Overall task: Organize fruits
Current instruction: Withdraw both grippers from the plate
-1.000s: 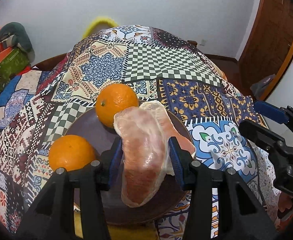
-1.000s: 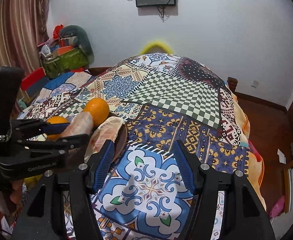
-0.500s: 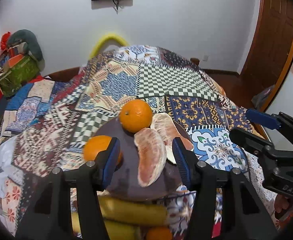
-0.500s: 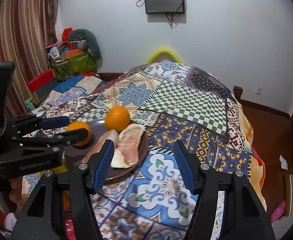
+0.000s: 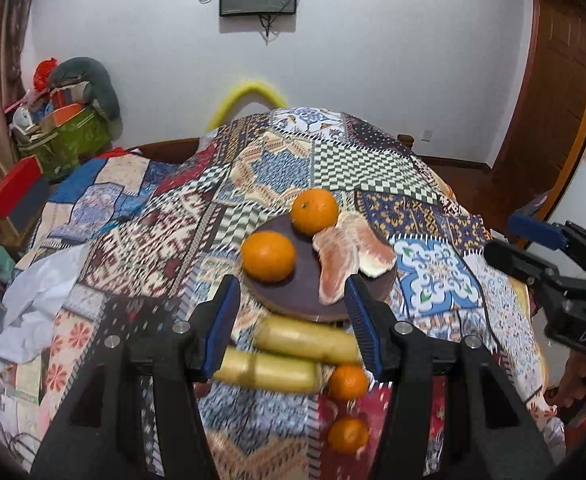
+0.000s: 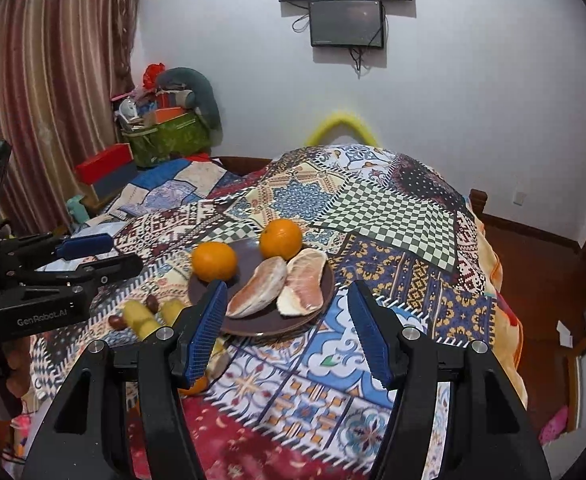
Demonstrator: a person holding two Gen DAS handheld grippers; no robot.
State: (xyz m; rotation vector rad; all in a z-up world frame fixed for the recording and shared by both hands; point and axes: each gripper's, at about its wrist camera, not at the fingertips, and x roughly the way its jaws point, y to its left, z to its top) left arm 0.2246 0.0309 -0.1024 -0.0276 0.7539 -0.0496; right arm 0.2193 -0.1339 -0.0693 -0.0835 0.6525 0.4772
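A brown plate point(image 5: 293, 300) on the patchwork cloth holds two oranges point(image 5: 268, 256) point(image 5: 315, 211) and two peeled pomelo segments point(image 5: 335, 268) point(image 5: 369, 248). My left gripper point(image 5: 291, 280) hovers open and empty above the plate's near rim. Below it lie two bananas point(image 5: 305, 340) and two small oranges point(image 5: 348, 382) on the cloth. In the right wrist view the plate point(image 6: 253, 324) and its fruit sit ahead of my right gripper point(image 6: 287, 286). Its jaws are opening slightly with nothing between them. The left gripper point(image 6: 109, 254) shows at the left edge.
Bananas point(image 6: 139, 320) and dark dates point(image 6: 151, 302) lie left of the plate. A crumpled white sheet point(image 5: 33, 300) sits at the table's left. A green basket point(image 5: 69, 136) and red box point(image 5: 13, 192) stand beyond it. The right gripper point(image 5: 513, 240) is at the right edge.
The left gripper let go of the pomelo segment, which now lies on the plate. Both grippers drew back and up, bringing bananas and small oranges into view.
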